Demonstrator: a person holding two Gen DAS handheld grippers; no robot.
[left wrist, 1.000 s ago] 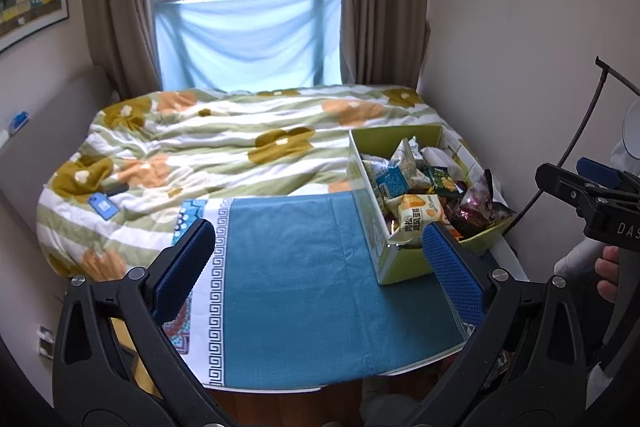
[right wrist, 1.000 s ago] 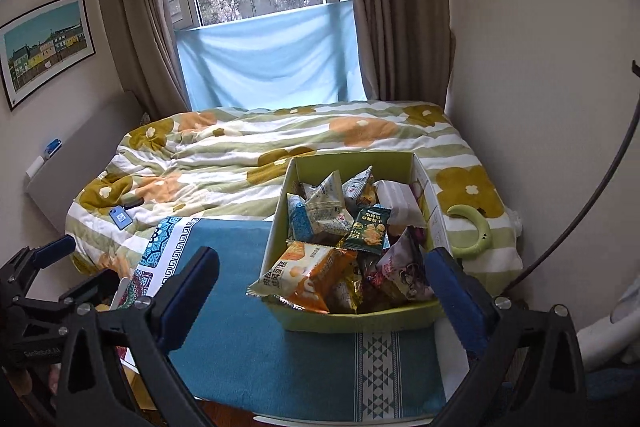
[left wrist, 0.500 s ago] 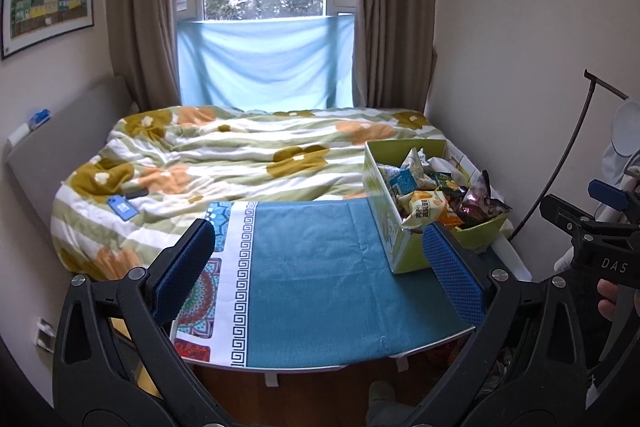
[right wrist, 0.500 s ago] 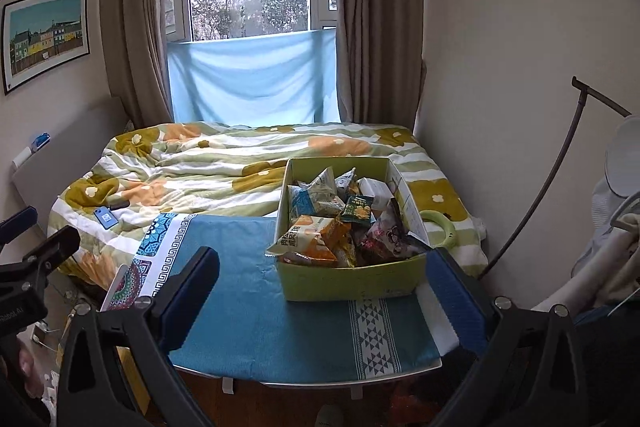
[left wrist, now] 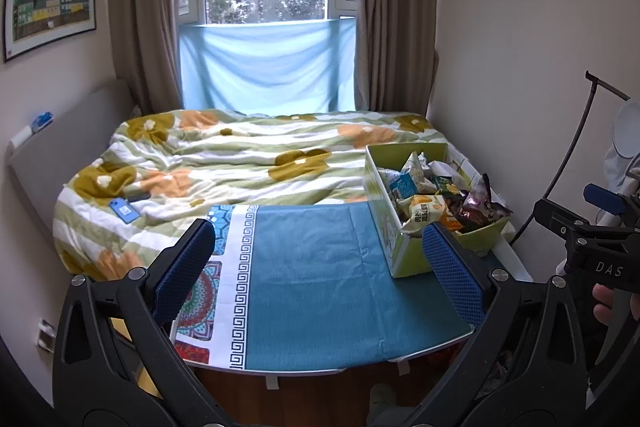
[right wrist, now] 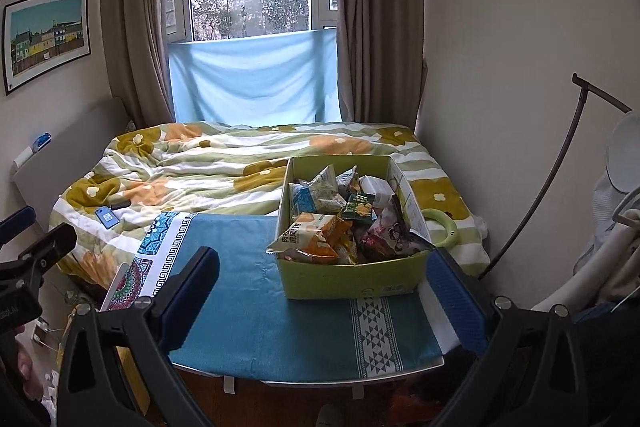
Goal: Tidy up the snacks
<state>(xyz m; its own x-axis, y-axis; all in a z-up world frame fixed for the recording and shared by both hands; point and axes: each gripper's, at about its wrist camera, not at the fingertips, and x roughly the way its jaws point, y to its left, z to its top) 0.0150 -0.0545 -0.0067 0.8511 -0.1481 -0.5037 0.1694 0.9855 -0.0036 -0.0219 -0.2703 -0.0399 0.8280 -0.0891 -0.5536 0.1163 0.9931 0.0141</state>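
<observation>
A green cardboard box [right wrist: 352, 277] full of snack packets [right wrist: 320, 233] stands on the right part of a small table covered with a teal cloth [right wrist: 280, 311]. The box also shows in the left wrist view [left wrist: 404, 251], at the table's right side. My left gripper [left wrist: 320, 267] is open and empty, held back from the table's near edge. My right gripper [right wrist: 324, 287] is open and empty, in front of the box and apart from it. Each gripper shows at the edge of the other's view.
A bed with a flowered quilt [left wrist: 248, 163] lies behind the table, with a blue card [left wrist: 124, 209] on its left side. A green ring [right wrist: 440, 223] lies right of the box. Walls close in on the right; a bent lamp pole [right wrist: 556, 163] stands there.
Both grippers have pulled back and risen from the table, so the box and table look smaller and farther. Both jaws stay open.
</observation>
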